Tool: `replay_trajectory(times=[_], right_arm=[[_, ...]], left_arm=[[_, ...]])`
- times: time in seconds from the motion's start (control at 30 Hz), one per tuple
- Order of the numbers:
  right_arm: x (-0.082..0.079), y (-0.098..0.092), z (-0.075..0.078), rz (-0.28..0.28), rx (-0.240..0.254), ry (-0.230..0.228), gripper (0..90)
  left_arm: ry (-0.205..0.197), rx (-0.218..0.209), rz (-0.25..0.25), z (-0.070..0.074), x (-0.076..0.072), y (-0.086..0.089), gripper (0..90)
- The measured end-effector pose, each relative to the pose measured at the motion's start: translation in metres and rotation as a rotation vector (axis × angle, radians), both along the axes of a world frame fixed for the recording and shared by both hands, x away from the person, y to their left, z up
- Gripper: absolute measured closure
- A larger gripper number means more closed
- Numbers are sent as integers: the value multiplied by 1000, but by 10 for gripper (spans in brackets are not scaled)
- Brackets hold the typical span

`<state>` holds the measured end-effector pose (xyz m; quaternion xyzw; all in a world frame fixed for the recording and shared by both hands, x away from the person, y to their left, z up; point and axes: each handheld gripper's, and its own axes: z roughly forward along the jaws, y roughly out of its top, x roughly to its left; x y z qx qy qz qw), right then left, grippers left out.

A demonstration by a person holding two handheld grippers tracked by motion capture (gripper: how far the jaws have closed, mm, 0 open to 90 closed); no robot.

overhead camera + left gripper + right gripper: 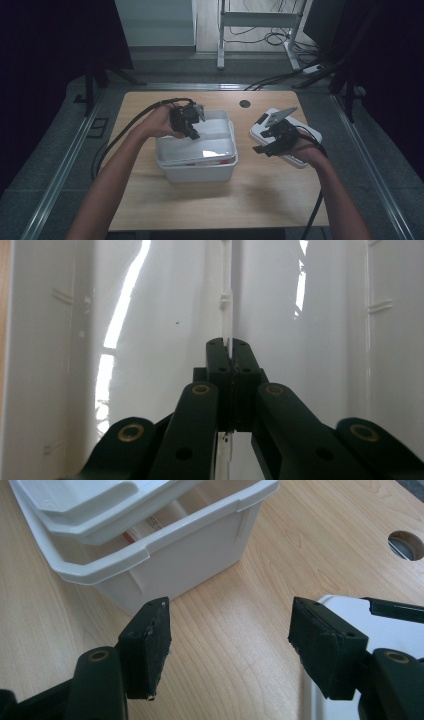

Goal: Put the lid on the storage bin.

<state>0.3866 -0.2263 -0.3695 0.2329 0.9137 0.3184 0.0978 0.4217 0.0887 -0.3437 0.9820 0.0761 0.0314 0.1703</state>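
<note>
Right gripper (230, 650) jaws apart, holding nothing, over table (260, 195) beside white lid (310, 132). Left gripper (229, 352) clenched on thin divider (227, 300) inside white bin (200, 172), mid-table, tray (220, 145) tilted inside it.

Red-marked item (200, 161) inside bin (197, 172): mostly hidden beneath inner tray (172, 147), label unreadable. White lid (305, 131) near worktop's right edge: partly covered by right hand-held gripper (260, 149).
</note>
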Motion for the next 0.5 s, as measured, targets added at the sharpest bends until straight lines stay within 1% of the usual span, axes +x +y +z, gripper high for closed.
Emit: replay_trajectory(times=[0.13,0.17,0.23,0.4,0.5], right_arm=[[1,-1,-1,-2,0,1,325],[1,-2,-1,-5,1,3,325],[1,-3,-2,-7,3,5,325],[2,-3,-3,-12,-3,9,323],[2,-3,-4,-14,-2,8,324]], left_arm=[[-4,2,-5,-2,0,-1,899],[-5,1,-10,-2,0,-2,899],[-3,-8,-4,-3,-1,-3,899],[0,0,-15,-5,-2,-5,899],[-3,-3,-17,-5,-2,-5,899]])
